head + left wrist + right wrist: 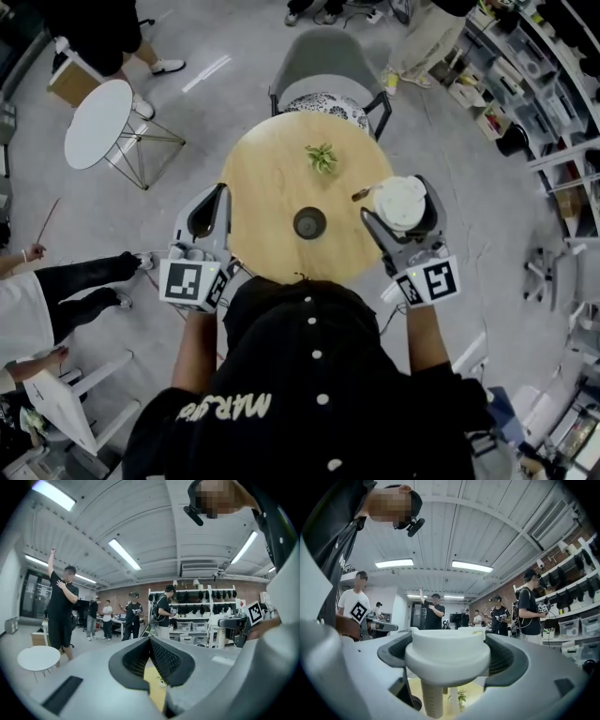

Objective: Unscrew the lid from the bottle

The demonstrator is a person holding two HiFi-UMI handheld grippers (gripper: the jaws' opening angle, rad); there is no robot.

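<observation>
Round and wooden, the desk (272, 178) lies below me, and I hold both tongs at its near side. My right tongs (449, 645) pinch the white bottle (400, 202) by its wide round top, so it hangs in the air at the right edge of the desk, and a narrow pale part goes down from it. Whether the lid is on it I cannot tell. My left tongs (150, 644) are pressed together with nothing between them, well apart from the bottle. Further out on the desk stand a dark round thing (309, 223) and a small plant (322, 157). I think the danger is the smooth round top. Under a twist it can turn or slip in the pads, and the bottle would fall on the desk edge or the floor. Also, the left tongs must spread first, otherwise they only push it.
</observation>
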